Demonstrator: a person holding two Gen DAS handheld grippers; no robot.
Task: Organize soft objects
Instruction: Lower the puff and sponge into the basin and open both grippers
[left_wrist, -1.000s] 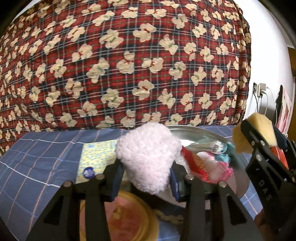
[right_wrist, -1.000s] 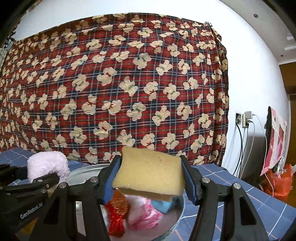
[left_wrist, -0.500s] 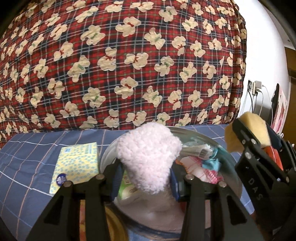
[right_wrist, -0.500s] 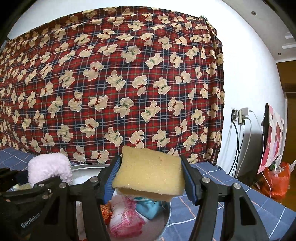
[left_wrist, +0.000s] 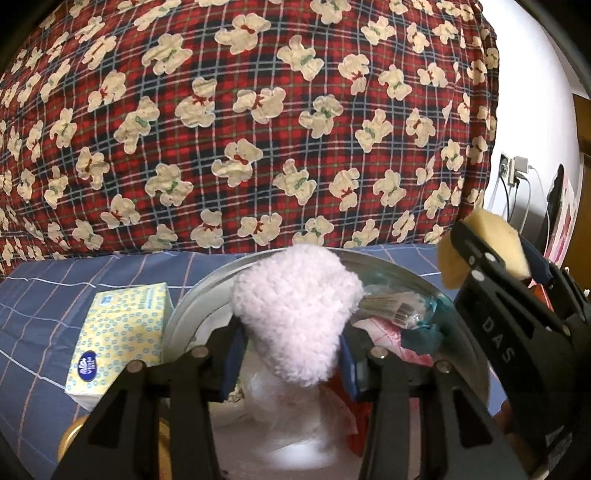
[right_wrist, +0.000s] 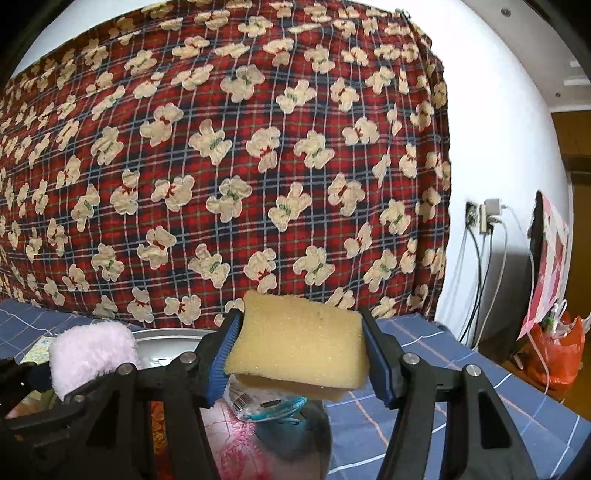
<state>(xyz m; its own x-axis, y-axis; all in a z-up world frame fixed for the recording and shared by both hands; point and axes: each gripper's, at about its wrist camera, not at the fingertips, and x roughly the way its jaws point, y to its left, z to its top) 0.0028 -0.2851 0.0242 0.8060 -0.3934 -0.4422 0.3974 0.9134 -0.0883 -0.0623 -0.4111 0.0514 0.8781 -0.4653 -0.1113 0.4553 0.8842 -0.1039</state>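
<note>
The round silver metal basin (left_wrist: 476, 354) has a smooth, glossy rim. Held above it, the fluffy pale pink knitted cloth bundle (left_wrist: 299, 314) looks nubbly and matt. Just beside the basin, the yellow dotted tissue pack (left_wrist: 118, 336) has a slick, faintly shiny wrap. The yellow foam sponge (right_wrist: 301, 350) is porous, rough and matt. The claw fingers (right_wrist: 380, 363) gripping it are matt black plastic with ribbed blue pads. Behind the basin hangs a matt red plaid cloth with cream bears (right_wrist: 229, 155); the surface under the basin wears a blue checked cloth (left_wrist: 44, 295).
</note>
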